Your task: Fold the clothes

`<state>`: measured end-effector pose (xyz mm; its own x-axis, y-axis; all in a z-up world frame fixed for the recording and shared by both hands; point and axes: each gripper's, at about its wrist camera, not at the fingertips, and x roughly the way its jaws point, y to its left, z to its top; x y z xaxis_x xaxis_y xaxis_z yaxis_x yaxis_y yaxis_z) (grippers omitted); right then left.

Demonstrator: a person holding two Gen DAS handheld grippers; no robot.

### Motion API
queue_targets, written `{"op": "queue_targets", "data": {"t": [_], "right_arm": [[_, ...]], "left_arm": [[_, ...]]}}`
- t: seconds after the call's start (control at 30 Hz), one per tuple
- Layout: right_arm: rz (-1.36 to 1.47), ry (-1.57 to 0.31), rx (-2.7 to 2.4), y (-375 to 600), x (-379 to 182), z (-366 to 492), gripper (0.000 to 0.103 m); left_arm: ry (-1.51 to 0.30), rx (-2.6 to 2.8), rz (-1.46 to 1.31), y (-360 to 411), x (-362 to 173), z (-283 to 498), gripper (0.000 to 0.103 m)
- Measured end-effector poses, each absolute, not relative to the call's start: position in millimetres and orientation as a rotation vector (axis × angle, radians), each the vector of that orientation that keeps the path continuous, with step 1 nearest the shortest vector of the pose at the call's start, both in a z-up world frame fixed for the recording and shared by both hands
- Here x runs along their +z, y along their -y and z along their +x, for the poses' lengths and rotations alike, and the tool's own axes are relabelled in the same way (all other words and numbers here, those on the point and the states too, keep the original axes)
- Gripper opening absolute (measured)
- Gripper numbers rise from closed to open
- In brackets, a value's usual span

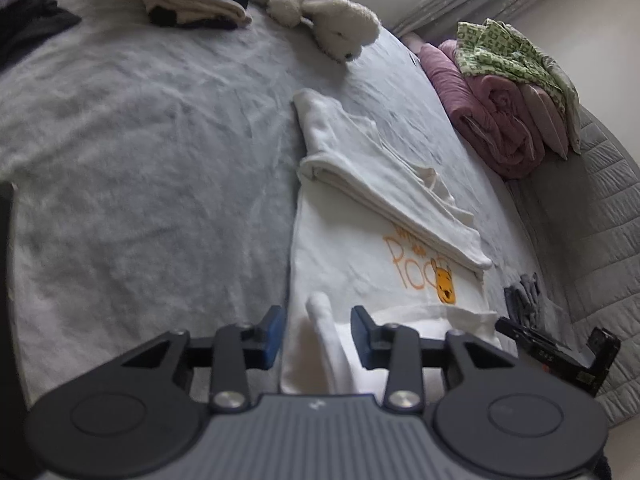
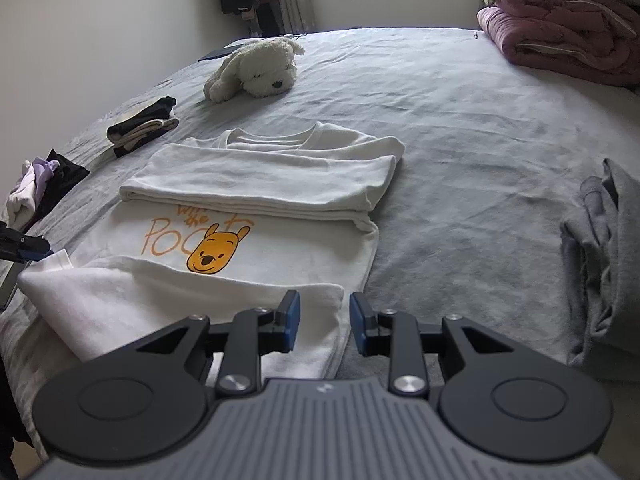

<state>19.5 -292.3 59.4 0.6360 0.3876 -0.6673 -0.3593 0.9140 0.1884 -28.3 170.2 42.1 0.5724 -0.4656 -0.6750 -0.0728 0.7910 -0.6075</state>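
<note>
A white T-shirt [image 2: 256,184] with an orange bear print [image 2: 214,254] lies on the grey bedsheet [image 2: 460,140]. Its top part is folded down in layers, and its near hem [image 2: 140,304] is folded up toward the print. My left gripper [image 1: 318,332] is at the shirt's near left corner. Its jaws are apart, and a raised ridge of white cloth [image 1: 324,332] stands between the pads without touching them. My right gripper [image 2: 324,320] is over the near right corner of the folded hem. Its jaws are apart too, and the cloth edge lies under the gap, not pinched.
A white plush dog [image 2: 256,68] lies further up the bed, beside a small stack of folded black and cream clothes [image 2: 140,128]. At the head end, rolled pink quilts [image 2: 568,36]; a crumpled grey garment [image 2: 604,260] to the right; dark and lilac clothes [image 2: 40,184] at the left edge.
</note>
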Motion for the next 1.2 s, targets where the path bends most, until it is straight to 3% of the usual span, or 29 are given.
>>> {"op": "queue_targets", "data": {"t": [0.23, 0.4, 0.47, 0.77, 0.83, 0.9, 1.2], "right_arm": [[0.036, -0.800, 0.430, 290.1, 55.1, 20.0, 0.032], [-0.014, -0.802, 0.445, 281.5, 50.7, 19.1, 0.029], [0.000, -0.812, 0.432, 282.8, 48.7, 21.4, 0.025], [0.231, -0.848, 0.408, 302.1, 46.8, 32.1, 0.024], [0.219, -0.855, 0.395, 299.4, 45.6, 32.4, 0.009], [0.226, -0.851, 0.374, 299.0, 46.1, 31.0, 0.006], [0.178, -0.758, 0.236, 293.1, 52.9, 23.4, 0.004]], "left_arm": [[-0.989, -0.293, -0.579, -154.1, 38.9, -21.5, 0.035], [-0.989, -0.298, -0.485, -140.8, 39.5, -18.7, 0.009], [-0.973, -0.295, -0.460, -138.4, 41.3, -19.2, 0.008], [-0.903, -0.284, -0.460, -142.3, 47.0, -21.5, 0.008], [-0.876, -0.275, -0.453, -140.7, 49.9, -22.6, 0.008], [-0.835, -0.265, -0.457, -140.7, 54.3, -25.0, 0.007], [-0.697, -0.219, -0.325, -125.3, 71.6, -3.1, 0.007]]}}
